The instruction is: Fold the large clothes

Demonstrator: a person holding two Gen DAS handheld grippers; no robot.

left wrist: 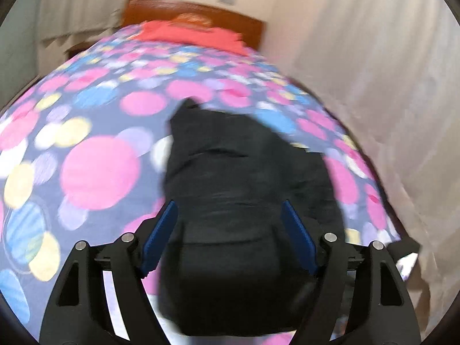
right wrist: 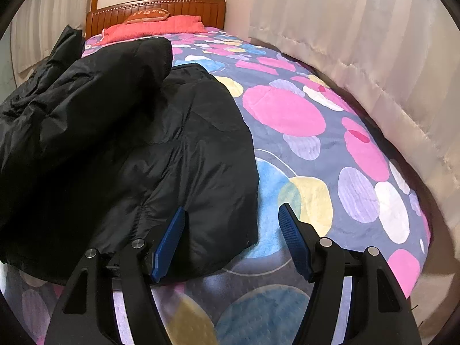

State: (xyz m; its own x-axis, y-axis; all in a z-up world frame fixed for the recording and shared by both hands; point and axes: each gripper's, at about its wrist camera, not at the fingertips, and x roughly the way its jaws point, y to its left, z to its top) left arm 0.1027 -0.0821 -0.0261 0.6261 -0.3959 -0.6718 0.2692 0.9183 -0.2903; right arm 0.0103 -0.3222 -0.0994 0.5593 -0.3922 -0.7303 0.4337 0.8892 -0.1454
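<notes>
From my left wrist camera the left gripper (left wrist: pixel 228 218) has its blue pads (left wrist: pixel 161 231) spread wide, with the black padded jacket (left wrist: pixel 241 178) filling the gap between them; the picture is smeared, but neither pad seems to press on the cloth. The jacket lies on the bed cover (left wrist: pixel 95 132), a dark fleece printed with pink, blue, yellow and lilac circles. On my right wrist camera the right gripper (right wrist: pixel 233 224) is also spread, its left pad (right wrist: pixel 169 241) over the jacket's (right wrist: pixel 138 143) lower corner and its right pad over bare cover (right wrist: pixel 330 149), nothing pinched. The jacket is bunched toward the left side of the bed. Near the wooden headboard (right wrist: pixel 187 8) an orange cushion (right wrist: pixel 148 15) on a red pillow (right wrist: pixel 155 27) carries lettering I cannot read. Curtains (right wrist: pixel 359 43) hang at the right
</notes>
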